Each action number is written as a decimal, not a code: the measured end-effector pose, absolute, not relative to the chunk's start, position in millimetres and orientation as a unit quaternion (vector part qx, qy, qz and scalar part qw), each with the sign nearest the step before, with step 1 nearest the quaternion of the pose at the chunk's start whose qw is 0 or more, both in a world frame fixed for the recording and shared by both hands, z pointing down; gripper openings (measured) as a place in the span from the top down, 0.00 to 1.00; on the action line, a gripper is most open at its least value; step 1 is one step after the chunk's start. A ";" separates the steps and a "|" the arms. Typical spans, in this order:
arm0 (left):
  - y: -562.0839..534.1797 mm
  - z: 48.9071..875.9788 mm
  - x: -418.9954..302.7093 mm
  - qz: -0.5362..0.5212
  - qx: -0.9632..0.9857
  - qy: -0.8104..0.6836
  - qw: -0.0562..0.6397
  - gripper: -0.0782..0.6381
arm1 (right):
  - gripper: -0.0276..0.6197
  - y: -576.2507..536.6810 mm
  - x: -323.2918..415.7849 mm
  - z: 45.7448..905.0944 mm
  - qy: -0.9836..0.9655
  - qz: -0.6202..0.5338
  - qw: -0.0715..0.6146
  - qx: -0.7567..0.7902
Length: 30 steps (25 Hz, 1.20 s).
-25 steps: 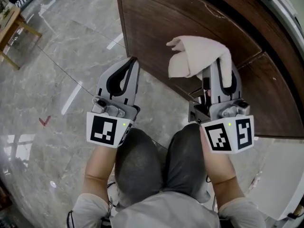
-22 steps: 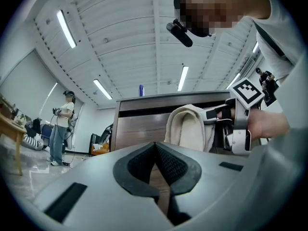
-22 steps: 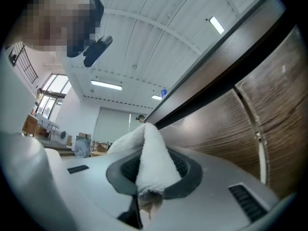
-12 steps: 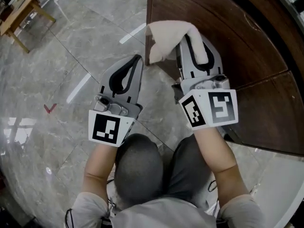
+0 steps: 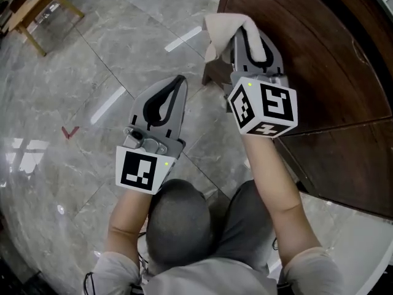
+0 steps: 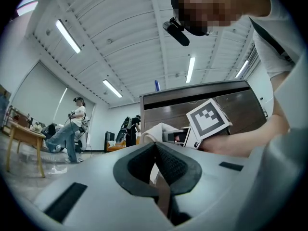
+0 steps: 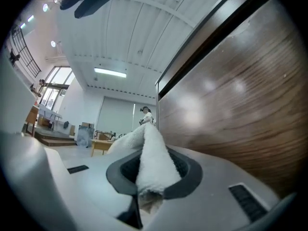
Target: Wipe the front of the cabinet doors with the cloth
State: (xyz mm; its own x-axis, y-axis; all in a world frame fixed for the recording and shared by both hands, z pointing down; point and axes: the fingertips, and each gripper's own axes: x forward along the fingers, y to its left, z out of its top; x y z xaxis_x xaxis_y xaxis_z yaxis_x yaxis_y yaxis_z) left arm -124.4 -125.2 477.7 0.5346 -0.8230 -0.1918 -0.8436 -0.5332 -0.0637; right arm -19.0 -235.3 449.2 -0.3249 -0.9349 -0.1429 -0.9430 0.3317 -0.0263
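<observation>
The left hand-held gripper [image 5: 177, 82] hangs over the grey stone floor [image 5: 110, 54] with its jaws pressed together and nothing between them. It is clear of the cabinet. Just to its right and a little ahead is the right hand-held gripper [image 5: 249, 42], which pinches the pale cloth [image 5: 221, 26]. The cloth's folded length runs along the jaws and bulges out past their tips.

The dark wooden cabinet door [image 5: 307, 60] lies directly to the right of this hand-held gripper. The cloth sits at the door's left edge, touching it or just beside it; I cannot tell which. The right hand is plainly the nearer one, so a wiping stroke would likely run rightward across the panel. Nothing stands in its way.
</observation>
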 end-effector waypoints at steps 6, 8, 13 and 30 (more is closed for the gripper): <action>-136.3 479.1 -135.2 0.071 -0.873 0.478 0.072 0.87 | 0.85 -258.5 -35.6 463.0 0.807 0.038 0.045 -0.587; -137.8 479.3 -135.6 0.075 -0.873 0.477 0.070 0.87 | 0.85 -264.3 -35.2 465.3 0.804 0.040 0.040 -0.592; -137.4 482.3 -141.0 0.085 -0.873 0.476 0.064 0.87 | 0.85 -266.5 -29.3 470.1 0.795 0.044 0.025 -0.605; -118.8 464.9 -98.5 0.095 -0.882 0.454 0.087 0.87 | 0.85 -228.2 26.6 448.5 0.778 0.056 0.040 -0.624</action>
State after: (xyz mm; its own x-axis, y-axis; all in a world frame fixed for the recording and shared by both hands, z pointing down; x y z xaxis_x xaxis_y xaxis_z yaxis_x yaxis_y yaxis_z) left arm -98.5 -118.8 464.9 0.5701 -0.7834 -0.2474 -0.8167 -0.5731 -0.0672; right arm 26.6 -228.2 448.5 -0.2169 -0.9673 -0.1312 -0.9762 0.2139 0.0370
